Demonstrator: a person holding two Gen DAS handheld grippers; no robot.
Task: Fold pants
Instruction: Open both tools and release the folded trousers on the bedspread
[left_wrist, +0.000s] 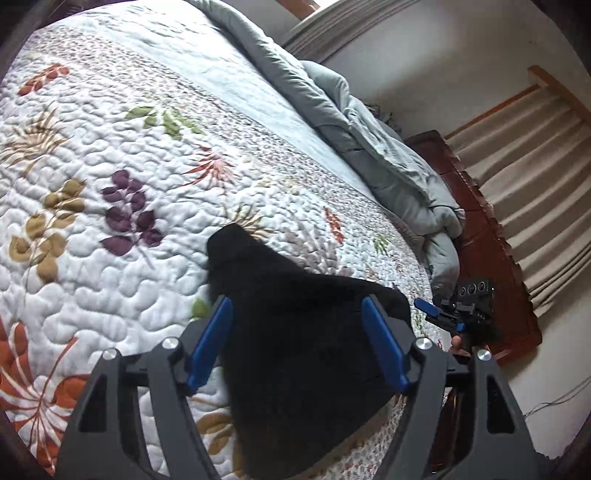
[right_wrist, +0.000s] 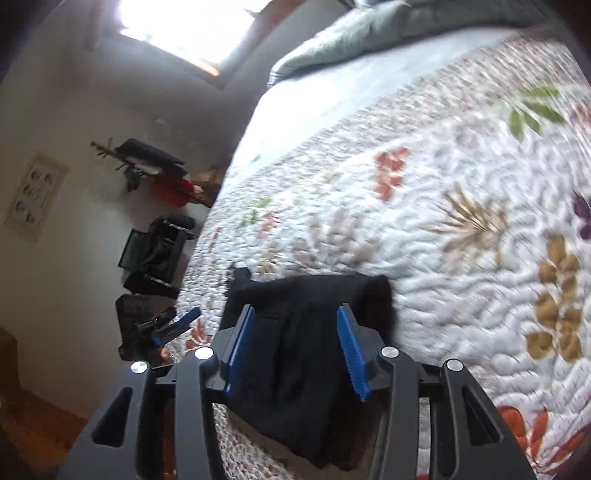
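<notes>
Looking down at the flowery quilt (left_wrist: 110, 155) from the left, we've got our left gripper (left_wrist: 297, 343) with its blue pads spread wide, released, hovering over the black pants (left_wrist: 295, 332). Fabric sits between the pads but they aren't pinching it. The pants lie bunched near the bed's edge, on top of the quilt. Over to the right, our right gripper (right_wrist: 295, 350) is let go too, pads apart with the dark cloth under them, not squeezed. A rumpled grey-blue duvet (left_wrist: 369, 133) sits at the far end of the bed.
</notes>
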